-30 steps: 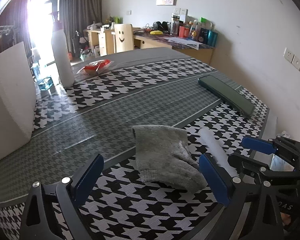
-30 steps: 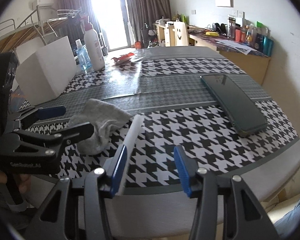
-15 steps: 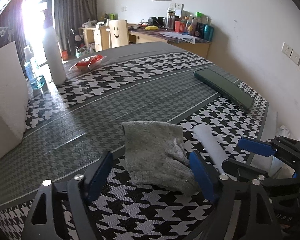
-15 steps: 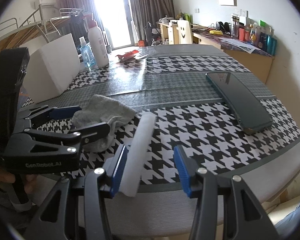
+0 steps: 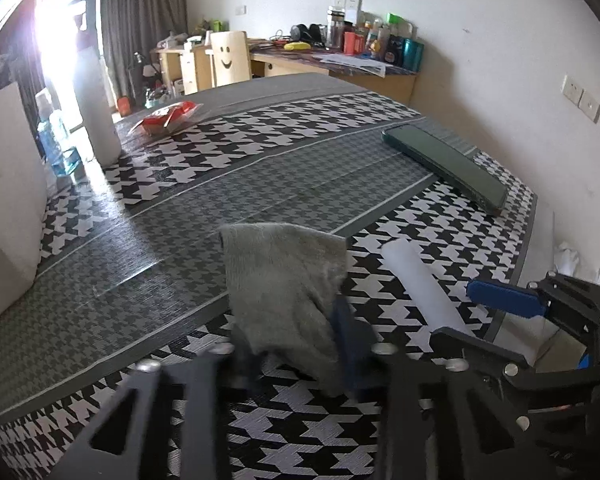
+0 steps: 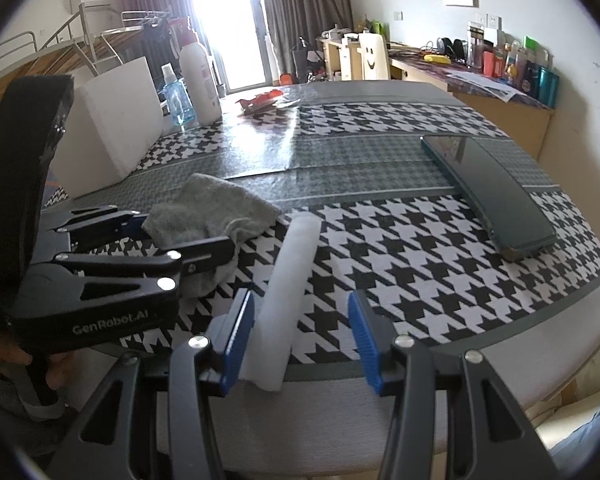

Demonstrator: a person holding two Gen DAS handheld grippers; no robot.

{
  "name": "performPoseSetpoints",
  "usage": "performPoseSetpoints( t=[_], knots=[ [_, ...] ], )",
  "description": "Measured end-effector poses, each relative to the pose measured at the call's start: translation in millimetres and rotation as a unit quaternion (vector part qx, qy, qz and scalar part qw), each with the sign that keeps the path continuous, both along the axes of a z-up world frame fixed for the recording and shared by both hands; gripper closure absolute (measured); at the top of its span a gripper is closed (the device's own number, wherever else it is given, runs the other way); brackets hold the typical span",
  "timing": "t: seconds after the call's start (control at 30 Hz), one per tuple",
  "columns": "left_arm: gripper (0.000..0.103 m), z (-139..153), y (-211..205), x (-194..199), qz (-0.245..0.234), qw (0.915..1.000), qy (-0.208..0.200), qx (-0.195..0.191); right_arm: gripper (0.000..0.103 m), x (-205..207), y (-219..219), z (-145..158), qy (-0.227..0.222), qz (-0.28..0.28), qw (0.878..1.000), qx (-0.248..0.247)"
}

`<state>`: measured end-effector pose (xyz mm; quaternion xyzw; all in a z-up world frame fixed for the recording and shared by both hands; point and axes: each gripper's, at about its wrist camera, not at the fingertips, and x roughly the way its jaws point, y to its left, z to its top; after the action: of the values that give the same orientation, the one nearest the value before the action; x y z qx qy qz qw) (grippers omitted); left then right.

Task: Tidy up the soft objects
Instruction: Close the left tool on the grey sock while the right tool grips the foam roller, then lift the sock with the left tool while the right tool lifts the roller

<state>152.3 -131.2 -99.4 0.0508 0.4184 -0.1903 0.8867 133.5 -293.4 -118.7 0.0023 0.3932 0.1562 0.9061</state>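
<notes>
2 hand-held grippers: left (image 5: 296,344), wide before, now closing around grey sock (image 5: 284,280); right (image 6: 300,332) unchanged, half-open, foam roll (image 6: 288,284) between.

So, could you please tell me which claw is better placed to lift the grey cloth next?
The left claw. Its jaws are closing with the grey cloth between them. The right claw stands open around the white foam roll, beside the cloth, not at it.
</notes>
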Motion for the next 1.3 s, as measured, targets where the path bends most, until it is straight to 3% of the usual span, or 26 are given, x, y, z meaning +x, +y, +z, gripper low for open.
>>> performPoseSetpoints(
  t=[0.13, 0.77, 0.87, 1.07, 1.3],
  knots=[
    [0.081, 0, 1, -2, -0.002, 1.0, -0.002, -0.002, 0.049, -1, 2, 0, -0.001, 0.0, 1.0, -0.006],
    [0.081, 13, 11, -18, 0.002, 0.9995, -0.029, -0.007, 0.05, 1, 22, -1, -0.003, -0.03, 0.997, -0.068],
    [0.081, 14, 14, -20, 0.001, 0.9994, -0.032, -0.012, 0.062, 2, 24, 0, -0.002, -0.038, 0.997, -0.07],
    [0.081, 16, 17, -25, 0.0, 0.9992, -0.038, -0.011, 0.077, 2, 31, 0, 0.0, -0.028, 0.997, -0.067],
    [0.081, 21, 22, -29, 0.008, 0.9989, -0.045, -0.01, 0.081, 1, 29, 1, 0.003, -0.03, 0.998, -0.053]
  ],
)
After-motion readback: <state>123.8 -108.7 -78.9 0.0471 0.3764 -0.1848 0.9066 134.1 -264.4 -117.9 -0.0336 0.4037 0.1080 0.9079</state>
